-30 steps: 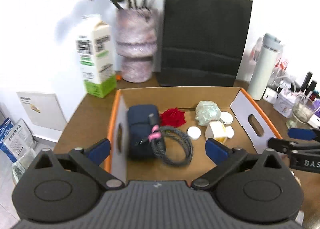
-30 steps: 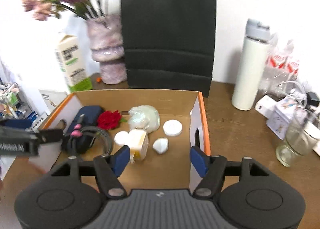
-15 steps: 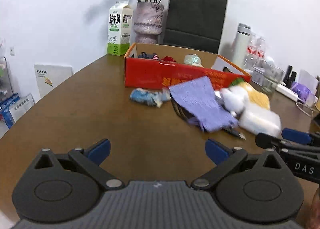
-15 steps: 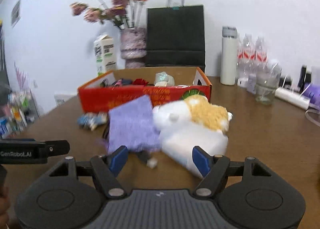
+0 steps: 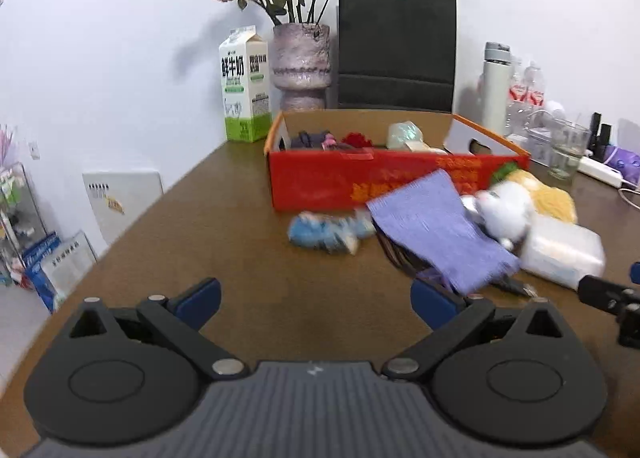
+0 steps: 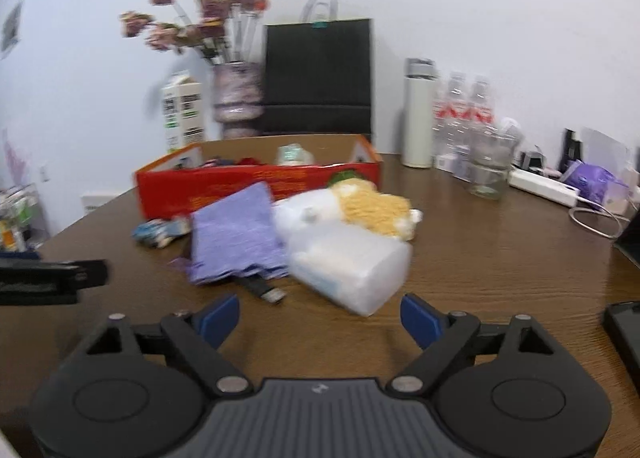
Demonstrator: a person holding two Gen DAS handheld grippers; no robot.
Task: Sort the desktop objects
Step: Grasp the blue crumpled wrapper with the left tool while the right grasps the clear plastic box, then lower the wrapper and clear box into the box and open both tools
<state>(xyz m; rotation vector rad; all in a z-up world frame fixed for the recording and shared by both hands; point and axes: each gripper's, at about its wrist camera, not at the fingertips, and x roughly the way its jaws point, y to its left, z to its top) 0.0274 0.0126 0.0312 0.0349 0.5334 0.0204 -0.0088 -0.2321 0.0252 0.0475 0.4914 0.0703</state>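
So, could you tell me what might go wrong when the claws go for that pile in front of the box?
The purple cloth drapes over dark cables, so lifting it may drag them. The tissue pack leans against the plush toy, so pulling either could shift the other.

Bare table (image 5: 248,258) before left gripper (image 5: 316,298); purple cloth (image 6: 234,234), tissue pack (image 6: 352,266) block right gripper (image 6: 320,318).

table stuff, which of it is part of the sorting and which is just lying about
Job: red box, purple cloth, plush toy, tissue pack, blue wrapper.

Lying about: milk carton, vase, black bag, thermos, glass.
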